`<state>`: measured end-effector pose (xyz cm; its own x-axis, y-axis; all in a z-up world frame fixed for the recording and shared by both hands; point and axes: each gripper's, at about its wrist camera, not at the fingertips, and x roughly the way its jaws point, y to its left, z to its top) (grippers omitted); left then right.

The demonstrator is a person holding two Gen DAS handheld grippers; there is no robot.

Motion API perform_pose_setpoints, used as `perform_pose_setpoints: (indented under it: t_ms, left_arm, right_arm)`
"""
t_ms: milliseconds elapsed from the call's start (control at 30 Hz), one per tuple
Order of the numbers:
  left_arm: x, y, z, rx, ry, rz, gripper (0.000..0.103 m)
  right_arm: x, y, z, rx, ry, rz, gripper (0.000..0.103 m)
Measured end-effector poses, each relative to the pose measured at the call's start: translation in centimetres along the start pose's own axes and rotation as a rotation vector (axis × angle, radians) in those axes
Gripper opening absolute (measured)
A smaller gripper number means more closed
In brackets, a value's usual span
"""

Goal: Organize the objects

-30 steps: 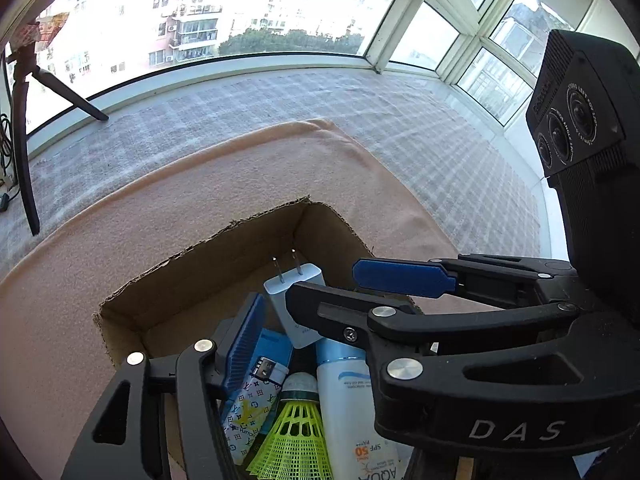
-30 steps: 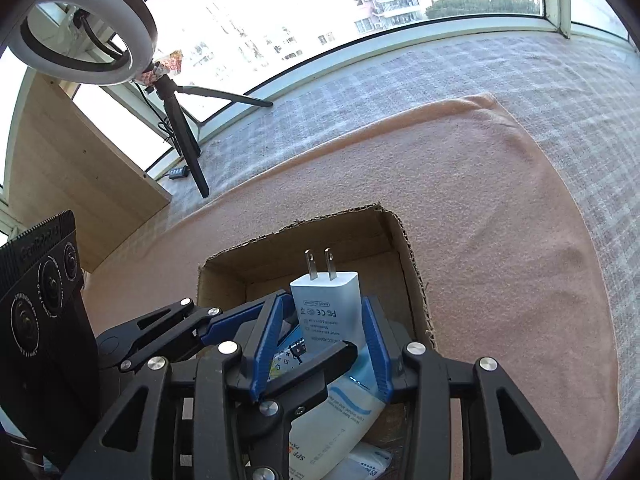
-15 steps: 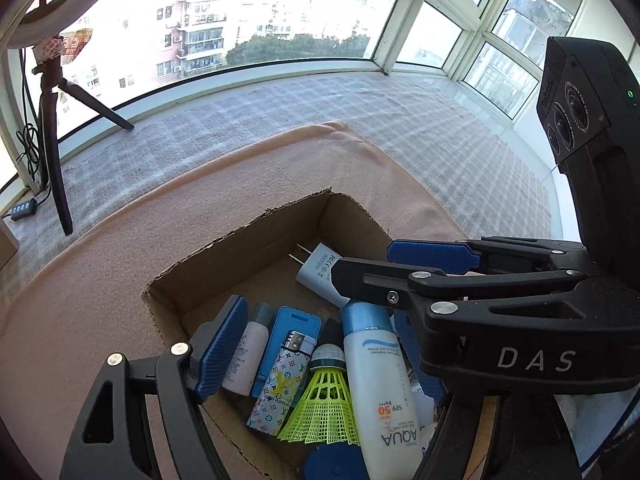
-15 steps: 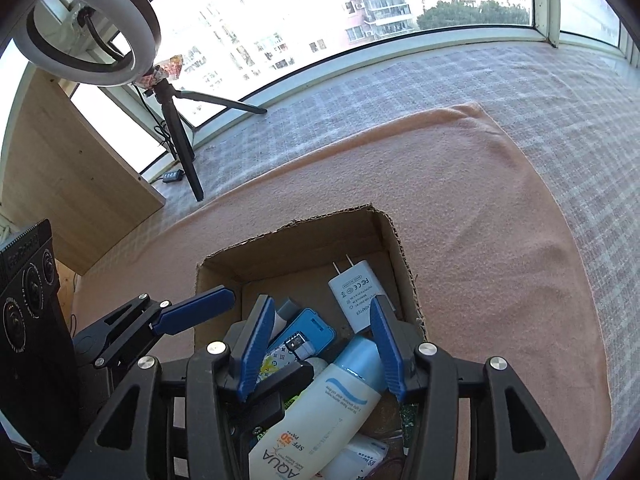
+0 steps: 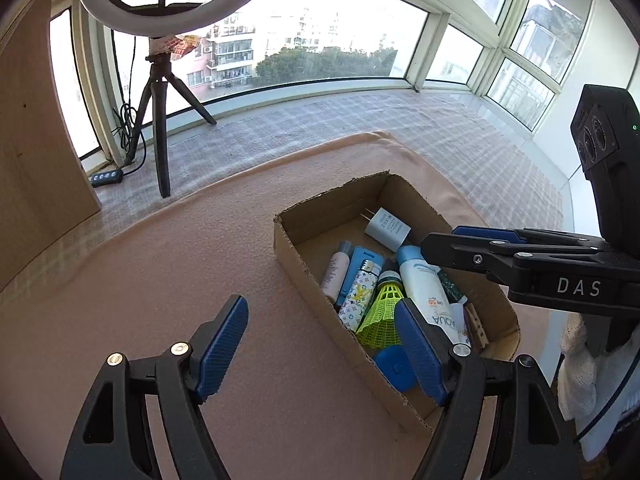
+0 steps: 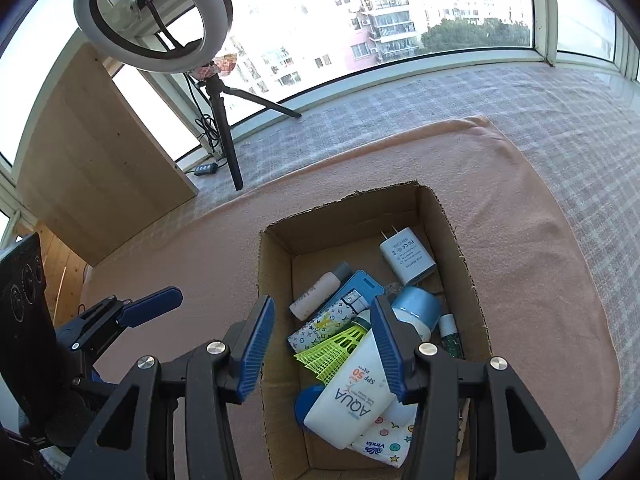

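Observation:
An open cardboard box (image 5: 332, 200) (image 6: 344, 210) sits on a pink blanket. A white charger (image 5: 387, 229) (image 6: 407, 256) lies at its far end. Nearer lie a white AQUA tube (image 5: 424, 292) (image 6: 356, 396), a yellow-green shuttlecock (image 5: 382, 312) (image 6: 336, 346), a small bottle (image 6: 316, 292), a patterned lighter and a blue case. My left gripper (image 5: 320, 340) hangs open above the box's left wall, holding nothing. Over the near end of the box my right gripper (image 6: 322, 340) is open and empty too. Each gripper shows at the edge of the other's view.
A ring light on a black tripod (image 5: 160, 120) (image 6: 224, 120) stands at the back left on the checked cloth, with a cable and switch beside it. A wooden board (image 5: 36, 140) leans at the left. The pink blanket (image 5: 160, 280) spreads left of the box.
The charger stood upright between my right gripper's pads; now it lies on the box floor. Both grippers have pulled back and risen from the box, the left one swinging out to the left.

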<state>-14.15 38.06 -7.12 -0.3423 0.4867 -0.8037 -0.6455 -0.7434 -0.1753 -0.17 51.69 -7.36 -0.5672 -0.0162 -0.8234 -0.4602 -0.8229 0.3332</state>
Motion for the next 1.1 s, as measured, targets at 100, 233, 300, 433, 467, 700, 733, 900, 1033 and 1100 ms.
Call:
perform_pose_setpoints:
  t_ms: [100, 233, 300, 433, 467, 700, 733, 900, 1033, 1100]
  left_arm:
    - [-2.8, 2.0, -1.7, -0.020, -0.014, 0.016, 0.078]
    - [-6.3, 4.7, -4.5, -0.072, -0.032, 0.046, 0.078]
    - [-8.1, 6.1, -6.2, -0.094, -0.043, 0.070, 0.078]
    - [-11.4, 8.7, -9.5, -0.145, -0.054, 0.116, 0.078]
    - [-12.1, 9.3, -10.3, -0.155, -0.055, 0.131, 0.078]
    - [-16.3, 12.3, -15.5, -0.231, -0.068, 0.211, 0.079]
    - [-16.8, 12.7, -16.2, -0.244, -0.069, 0.215, 0.079]
    - [-19.1, 14.4, -19.1, -0.303, -0.078, 0.264, 0.079]
    - [-20.8, 15.1, -21.3, -0.333, -0.088, 0.304, 0.079]
    - [-21.3, 15.2, -22.1, -0.338, -0.089, 0.322, 0.079]
  right_arm:
    - [-0.8, 2.2, -1.0, -0.020, -0.014, 0.005, 0.047]
    - [-1.2, 5.6, -2.6, -0.067, -0.024, 0.002, 0.048]
    - [-1.3, 7.5, -3.6, -0.088, -0.026, 0.013, 0.048]
    - [-1.3, 11.3, -5.8, -0.137, -0.022, 0.042, 0.048]
    - [-1.2, 12.4, -6.4, -0.154, -0.019, 0.047, 0.048]
    - [-1.2, 18.4, -10.3, -0.258, -0.023, 0.054, 0.049]
    - [-1.2, 19.1, -10.9, -0.271, -0.023, 0.053, 0.050]
    - [-1.0, 21.7, -13.7, -0.316, -0.026, 0.038, 0.050]
    - [-0.9, 23.1, -15.1, -0.324, -0.021, 0.036, 0.050]
    - [-1.0, 23.8, -15.6, -0.329, -0.026, 0.032, 0.050]
